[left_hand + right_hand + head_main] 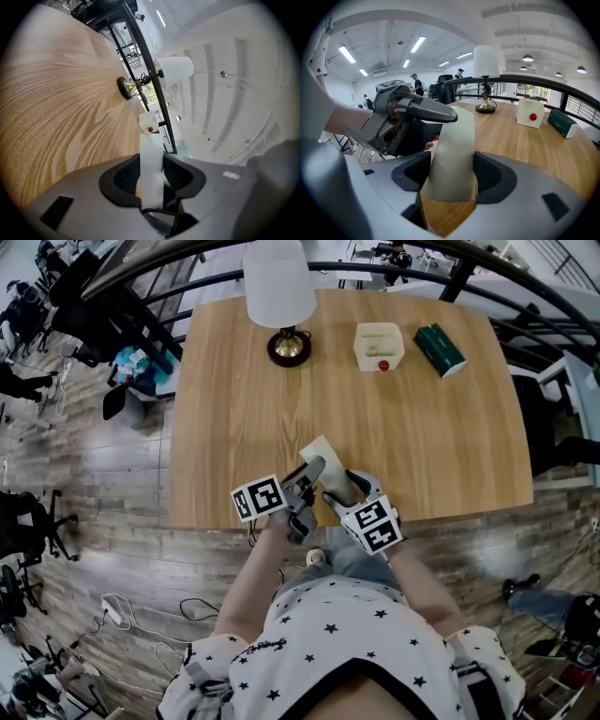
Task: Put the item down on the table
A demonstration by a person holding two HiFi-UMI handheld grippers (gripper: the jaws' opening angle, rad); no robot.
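A flat white item (pixel 317 452) hangs over the near edge of the wooden table (pixel 225 418), held from both sides. My left gripper (pixel 306 476) is shut on it; in the left gripper view the white item (pixel 151 161) stands edge-on between the pads of the left gripper (pixel 152 176). From the right, my right gripper (pixel 336 486) is also shut on it. The right gripper view shows the white item (pixel 453 157) broad-side, filling the gap of the right gripper (pixel 451 177), with the left gripper (pixel 417 108) clamped on its far end.
A white-shaded lamp (pixel 279 292) on a brass base stands at the table's far side. Right of it sit a small white box with a red button (pixel 379 346) and a dark green box (pixel 439 349). A black railing (pixel 412 273) curves behind the table.
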